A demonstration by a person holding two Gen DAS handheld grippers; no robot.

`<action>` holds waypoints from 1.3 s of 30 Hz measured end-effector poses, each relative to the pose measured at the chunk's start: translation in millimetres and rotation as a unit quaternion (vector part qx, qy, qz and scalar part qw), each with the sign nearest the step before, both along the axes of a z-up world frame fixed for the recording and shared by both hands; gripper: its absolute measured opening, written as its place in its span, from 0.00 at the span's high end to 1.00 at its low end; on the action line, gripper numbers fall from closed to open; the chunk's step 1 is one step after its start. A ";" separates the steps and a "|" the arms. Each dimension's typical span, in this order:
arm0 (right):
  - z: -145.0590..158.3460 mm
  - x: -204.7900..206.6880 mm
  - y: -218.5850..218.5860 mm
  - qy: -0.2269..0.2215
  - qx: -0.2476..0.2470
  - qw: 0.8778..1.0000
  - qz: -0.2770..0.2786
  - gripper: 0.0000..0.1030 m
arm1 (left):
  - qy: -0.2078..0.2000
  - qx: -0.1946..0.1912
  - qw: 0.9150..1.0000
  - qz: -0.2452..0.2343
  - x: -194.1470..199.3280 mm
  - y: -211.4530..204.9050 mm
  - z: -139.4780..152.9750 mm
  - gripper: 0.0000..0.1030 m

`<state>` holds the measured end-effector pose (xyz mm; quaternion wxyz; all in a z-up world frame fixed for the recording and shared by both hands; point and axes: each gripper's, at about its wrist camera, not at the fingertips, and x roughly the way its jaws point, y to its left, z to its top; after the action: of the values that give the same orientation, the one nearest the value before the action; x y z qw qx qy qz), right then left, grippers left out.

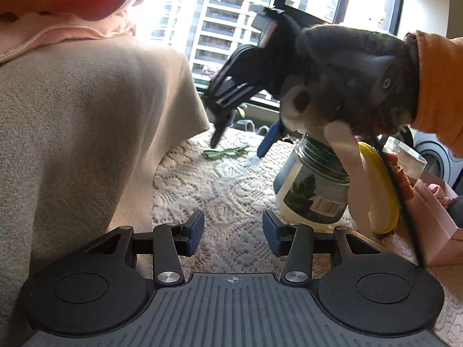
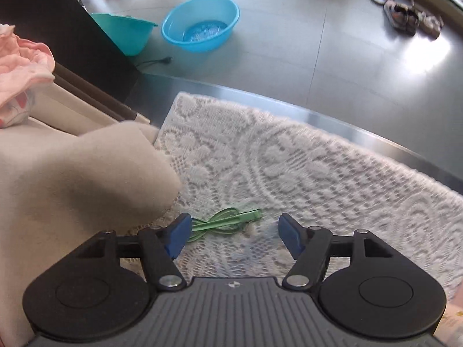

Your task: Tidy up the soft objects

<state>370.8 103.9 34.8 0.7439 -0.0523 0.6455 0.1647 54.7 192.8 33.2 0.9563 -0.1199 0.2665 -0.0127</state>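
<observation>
Blanket (image 1: 86, 133), beige and fleecy, lies heaped on the lace cloth (image 2: 289, 159) at its left side; it looks light and limp, so I would pinch a folded edge. Beside it on the lace, the thin green tie (image 2: 222, 221) looks floppy and slight; I would take its middle. My right gripper (image 2: 231, 238) hangs spread just over the tie, pinching nothing; my left gripper (image 1: 233, 235) stands half spread, empty. Only the left view shows the jar (image 1: 315, 190); only the right shows the blue basin (image 2: 202, 26).

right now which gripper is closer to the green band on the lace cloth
Right. The right gripper hangs open just above the green band, which lies by its left finger. The left gripper sits well back across the lace cloth, open and empty.
</observation>
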 end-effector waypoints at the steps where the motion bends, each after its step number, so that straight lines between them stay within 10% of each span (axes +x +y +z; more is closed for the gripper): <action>1: -1.4 -1.5 5.3 -0.005 -0.002 1.000 0.009 0.30 | -0.001 0.002 1.000 -0.001 -0.3 -0.6 0.5 0.52; 5: -4.8 -10.0 24.3 -0.024 -0.023 0.998 0.044 0.34 | 0.000 0.005 1.000 -0.002 0.6 -2.4 0.3 0.52; 10: 5.5 -28.5 34.4 -0.047 -0.023 0.993 0.102 0.81 | 0.000 0.004 1.000 0.001 0.0 -3.8 -0.9 0.52; 13: 8.2 -41.0 36.6 -0.045 -0.017 0.991 0.122 0.89 | -0.001 0.007 1.000 0.002 -1.1 -3.4 -1.1 0.52; 25: 51.8 -113.6 18.9 -0.027 0.045 0.976 0.212 0.79 | 0.039 0.053 0.998 -0.001 20.4 -14.5 13.4 0.52; 35: 144.8 -142.9 -106.4 -0.269 0.015 0.944 0.188 0.46 | 0.094 0.075 0.993 0.009 45.5 -15.0 4.3 0.56; 39: 145.6 -156.9 -157.6 -0.253 0.033 0.954 0.156 0.46 | 0.090 0.105 0.990 0.010 46.4 -26.9 4.5 0.58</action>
<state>213.8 -53.7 180.4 0.8491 -0.1681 0.4143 0.2812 101.2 165.8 37.8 0.9358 -0.0217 0.3501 0.0356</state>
